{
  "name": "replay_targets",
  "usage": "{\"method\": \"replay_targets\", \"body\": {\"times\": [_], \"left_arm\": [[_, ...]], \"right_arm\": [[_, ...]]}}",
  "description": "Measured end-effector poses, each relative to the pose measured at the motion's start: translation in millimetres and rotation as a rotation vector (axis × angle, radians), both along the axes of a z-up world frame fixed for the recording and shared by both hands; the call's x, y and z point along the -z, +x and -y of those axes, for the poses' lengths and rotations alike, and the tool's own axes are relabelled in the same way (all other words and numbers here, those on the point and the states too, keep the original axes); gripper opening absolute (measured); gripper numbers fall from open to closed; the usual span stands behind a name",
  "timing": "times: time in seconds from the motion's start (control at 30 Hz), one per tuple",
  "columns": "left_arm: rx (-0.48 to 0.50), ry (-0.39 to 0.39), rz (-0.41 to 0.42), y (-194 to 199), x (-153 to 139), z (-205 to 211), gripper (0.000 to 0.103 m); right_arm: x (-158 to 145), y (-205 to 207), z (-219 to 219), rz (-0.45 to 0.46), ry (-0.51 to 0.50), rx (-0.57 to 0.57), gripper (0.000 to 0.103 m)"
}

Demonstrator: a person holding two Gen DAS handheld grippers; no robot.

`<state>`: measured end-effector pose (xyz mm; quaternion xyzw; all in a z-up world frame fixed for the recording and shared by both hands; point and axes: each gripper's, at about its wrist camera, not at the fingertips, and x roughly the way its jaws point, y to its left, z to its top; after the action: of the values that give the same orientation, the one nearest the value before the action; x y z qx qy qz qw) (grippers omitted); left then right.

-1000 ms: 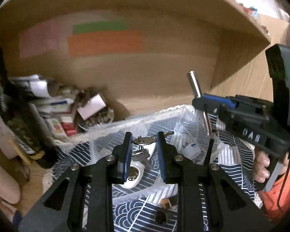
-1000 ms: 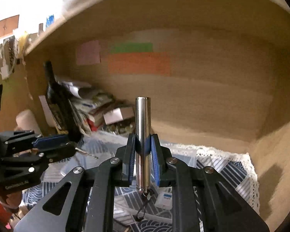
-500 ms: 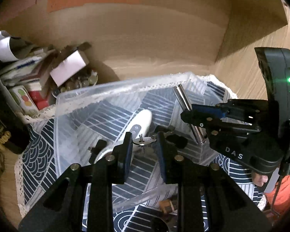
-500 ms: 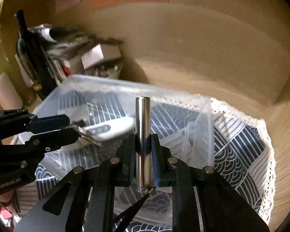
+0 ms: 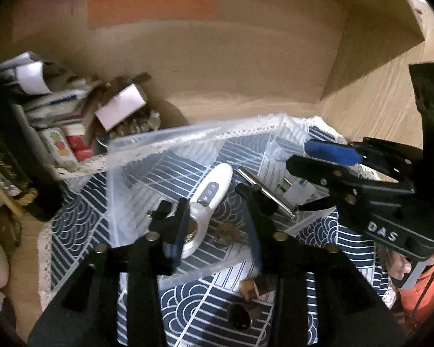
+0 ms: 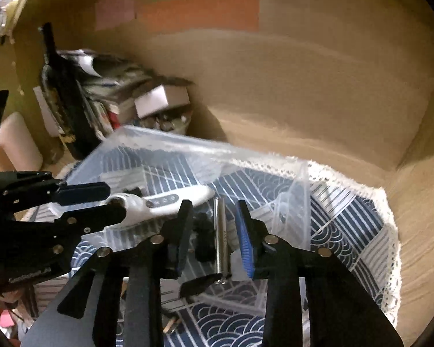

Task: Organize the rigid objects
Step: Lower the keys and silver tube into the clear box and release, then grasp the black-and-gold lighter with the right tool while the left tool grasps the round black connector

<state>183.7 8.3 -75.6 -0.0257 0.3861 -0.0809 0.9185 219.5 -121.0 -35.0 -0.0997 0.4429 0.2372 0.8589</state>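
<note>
While both grippers hung over the clear bin, the scene read as follows.

Landmark: the clear bin sat on a blue patterned cloth on the worktop, in a wooden alcove.

Left gripper: its jaws stood wide with nothing between them, just above the near part of the bin.

Right gripper: its jaws were also spread wide and held nothing; the metal tube showed in the gap, apart from both pads.

Metal tube: it lay inside the bin, toward the bin's right side, beside the white remote.

Keys: a small blurred metal cluster lay on the bin floor below the left gripper, at the near end of the remote; I took it for keys but could not be sure.

White remote: it lay slantwise across the middle of the bin.

Done so far: judging by how things lay, the tube, remote and probable keys were already in the bin, along with a few small white packets on its right side.

Still left: a small brown piece and a dark round piece lay on the cloth just in front of the bin, outside it.

Judgement: the sorting looked well along but unfinished, those two loose pieces being the likely remainder.

Unrelated clutter: boxes and papers were piled left of the bin.
</note>
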Motion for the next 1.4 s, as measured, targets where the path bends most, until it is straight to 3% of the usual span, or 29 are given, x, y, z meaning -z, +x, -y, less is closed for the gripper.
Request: {"method": "replay_targets", "body": {"times": [0.17,0.33,0.4,0.87,1.23,1.3,1.37,1.4], "left_arm": [[-0.025,0.015,0.063,-26,-18,-5,0.063],[-0.048,0.028,0.079,-50,-23,-13,0.078],[-0.054,0.031,0.072,-58,-19,-17,0.08],[-0.055,0.044,-0.102,-79,44,-27,0.08],[0.005,0.04,-0.152,-77,61,-10,0.08],[0.019,0.035,-0.161,-75,63,-6,0.08],[0.027,0.04,-0.165,-72,64,-1,0.08],[0.032,0.041,-0.167,-71,64,1,0.08]], "right_arm": [[-19,-24,-1,0.045,0.032,-0.029,0.046],[-24,-49,-4,0.043,0.053,-0.069,0.048],[-20,-58,-6,0.031,0.052,-0.083,0.048],[57,-69,-23,-0.193,-0.05,-0.131,0.048],[77,-60,-32,-0.28,-0.075,-0.173,0.048],[76,-65,-33,-0.251,-0.098,-0.175,0.041],[74,-67,-32,-0.252,-0.086,-0.181,0.024],[72,-69,-29,-0.249,-0.082,-0.175,0.021]]}}
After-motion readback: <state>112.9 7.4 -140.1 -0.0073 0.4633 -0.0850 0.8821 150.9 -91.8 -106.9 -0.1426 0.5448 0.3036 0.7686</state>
